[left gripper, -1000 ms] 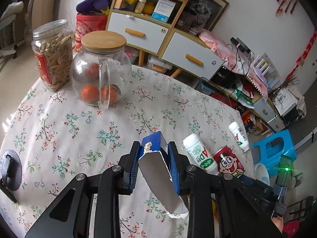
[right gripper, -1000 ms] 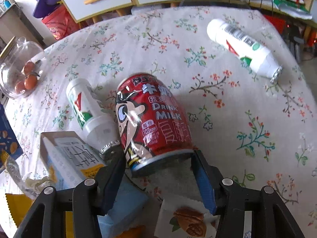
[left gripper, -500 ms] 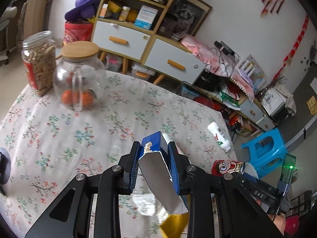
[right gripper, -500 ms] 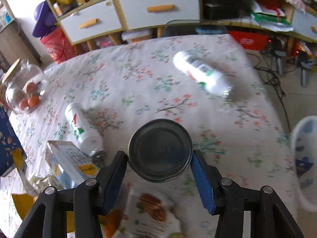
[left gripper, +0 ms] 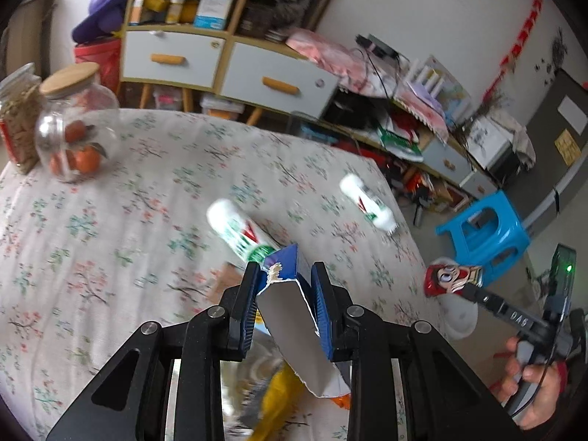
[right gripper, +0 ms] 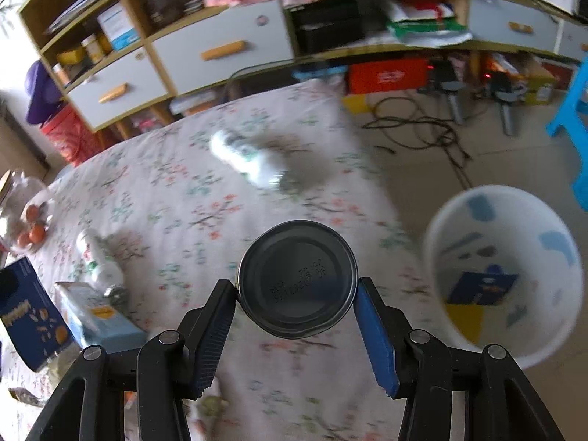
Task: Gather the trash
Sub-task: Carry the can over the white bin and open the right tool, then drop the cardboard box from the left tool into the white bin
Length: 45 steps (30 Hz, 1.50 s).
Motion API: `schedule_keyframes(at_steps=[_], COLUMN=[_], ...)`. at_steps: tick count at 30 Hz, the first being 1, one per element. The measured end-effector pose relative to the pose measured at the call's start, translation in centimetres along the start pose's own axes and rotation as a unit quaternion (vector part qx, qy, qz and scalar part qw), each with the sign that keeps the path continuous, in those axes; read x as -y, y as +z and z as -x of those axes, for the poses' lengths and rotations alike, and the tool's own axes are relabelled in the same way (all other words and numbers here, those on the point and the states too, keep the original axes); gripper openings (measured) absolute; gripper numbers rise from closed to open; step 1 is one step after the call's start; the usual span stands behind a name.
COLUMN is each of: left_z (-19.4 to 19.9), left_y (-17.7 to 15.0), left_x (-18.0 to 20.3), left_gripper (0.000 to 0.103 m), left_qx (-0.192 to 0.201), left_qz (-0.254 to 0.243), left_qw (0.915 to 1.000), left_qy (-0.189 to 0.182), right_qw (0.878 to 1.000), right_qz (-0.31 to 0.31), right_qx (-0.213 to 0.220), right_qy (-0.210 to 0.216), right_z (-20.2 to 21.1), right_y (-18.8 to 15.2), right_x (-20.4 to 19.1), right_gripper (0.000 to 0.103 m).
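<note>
My left gripper (left gripper: pixel 284 296) is shut on a torn blue carton (left gripper: pixel 294 316), held above the table's near right part. My right gripper (right gripper: pixel 296 307) is shut on a red milk can (right gripper: pixel 297 286); its dark bottom faces the camera. In the left wrist view that can (left gripper: pixel 452 279) hangs past the table's right edge, a hand (left gripper: pixel 533 393) holding the tool. A white waste bin (right gripper: pixel 551 338) stands on the floor right of the can, with scraps inside. Two white bottles (left gripper: pixel 239 229) (left gripper: pixel 367 202) lie on the floral tablecloth (left gripper: pixel 110 239). The blue carton (right gripper: pixel 25 312) also shows at the right wrist view's left edge.
A glass jar of oranges (left gripper: pixel 73 128) and a jar of seeds (left gripper: pixel 14 121) stand at the table's far left. A light blue box (right gripper: pixel 95 316) and wrappers lie near the front. A blue stool (left gripper: pixel 485 235), cables and a cabinet with drawers (left gripper: pixel 228 66) lie beyond.
Both grippers moved right across the table with their loads. The can was lifted off the cloth and tipped end-on, and the white bin came into the right wrist view.
</note>
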State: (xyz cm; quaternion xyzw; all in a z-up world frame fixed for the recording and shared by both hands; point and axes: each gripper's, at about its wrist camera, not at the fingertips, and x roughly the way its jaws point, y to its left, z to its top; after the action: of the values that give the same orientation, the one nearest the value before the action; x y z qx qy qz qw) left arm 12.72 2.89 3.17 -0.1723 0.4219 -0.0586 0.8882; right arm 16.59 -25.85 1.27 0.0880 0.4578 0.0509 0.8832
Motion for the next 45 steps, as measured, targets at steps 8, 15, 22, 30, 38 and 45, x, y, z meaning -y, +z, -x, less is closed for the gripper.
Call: schedule_keyframes(at_steps=[8, 15, 22, 30, 38, 45], left_z=[-2.0, -3.6, -6.2, -9.5, -12.8, -15.1], left_y=[-1.2, -1.1, -1.8, -2.1, -2.3, -2.6], left_x=[3.9, 7.4, 11.2, 16.2, 22.6, 27.0], left_gripper=[0.025, 0.025, 0.025, 0.025, 0.025, 0.025], left_qx=[-0.031, -0.042, -0.062, -0.08, -0.086, -0.087], left_qz=[-0.028, -0.035, -0.046, -0.074, -0.099, -0.11], left_qw=[0.999, 0.9975, 0.9949, 0.9906, 0.9854, 0.9825], left_qy=[-0.018, -0.044, -0.065, -0.082, -0.109, -0.123], right_qw=[0.998, 0.993, 0.989, 0.984, 0.981, 0.978], right_qz=[-0.049, -0.102, -0.133, -0.162, -0.173, -0.186], right_qx=[0.008, 0.006, -0.005, -0.008, -0.003, -0.01], right_qy=[-0.031, -0.056, -0.064, -0.079, -0.086, -0.09], right_z=[2.4, 3.4, 3.5, 3.7, 4.8, 5.1], right_y=[-0.6, -1.0, -1.5, -1.4, -2.0, -3.0], right_x=[6.8, 12.6, 16.6, 19.8, 21.9, 23.8], right_gripper=[0.058, 0.058, 0.058, 0.064, 0.065, 0.065])
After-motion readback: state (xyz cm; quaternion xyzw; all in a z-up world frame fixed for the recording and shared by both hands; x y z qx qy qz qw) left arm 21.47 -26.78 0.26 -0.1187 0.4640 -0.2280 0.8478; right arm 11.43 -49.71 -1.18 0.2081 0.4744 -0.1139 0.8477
